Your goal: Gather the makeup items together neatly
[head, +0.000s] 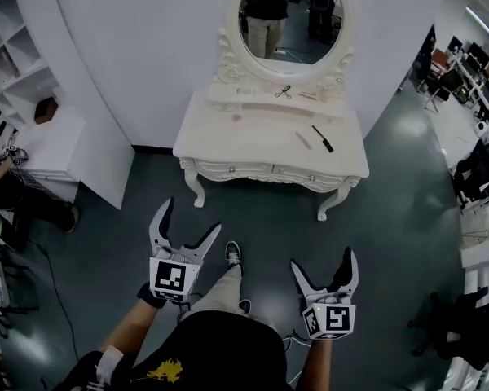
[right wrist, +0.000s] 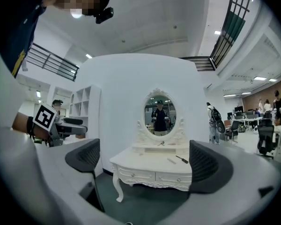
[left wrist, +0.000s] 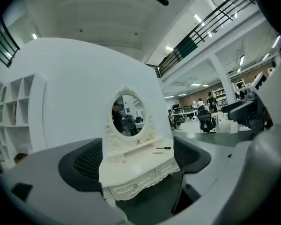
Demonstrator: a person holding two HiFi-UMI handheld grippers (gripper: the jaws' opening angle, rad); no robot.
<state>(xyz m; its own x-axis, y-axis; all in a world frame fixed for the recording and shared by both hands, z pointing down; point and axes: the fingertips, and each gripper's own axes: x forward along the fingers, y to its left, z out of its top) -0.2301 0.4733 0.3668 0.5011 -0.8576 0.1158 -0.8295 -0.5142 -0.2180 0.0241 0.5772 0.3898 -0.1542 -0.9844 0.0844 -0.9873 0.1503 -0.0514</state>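
Note:
A white dressing table point(head: 228, 141) with an oval mirror point(head: 293, 15) stands a few steps ahead of me. On its top lie a black stick-shaped item point(head: 323, 138) and a pale stick point(head: 302, 140). An eyelash curler point(head: 283, 92) and a pinkish item point(head: 308, 96) rest on the raised shelf, and a small pale item point(head: 237, 119) lies on the top just below it. My left gripper point(head: 191, 217) and right gripper point(head: 323, 261) are held over the floor, well short of the table, both open and empty. The right gripper view shows the table point(right wrist: 150, 168) and black stick point(right wrist: 181, 159) between the spread jaws.
A white shelf unit point(head: 16, 55) and low white cabinet point(head: 57, 149) stand at the left, with a seated person point(head: 8, 194) beside them. Office chairs and desks point(head: 473, 169) crowd the right side. Dark green floor lies between me and the table.

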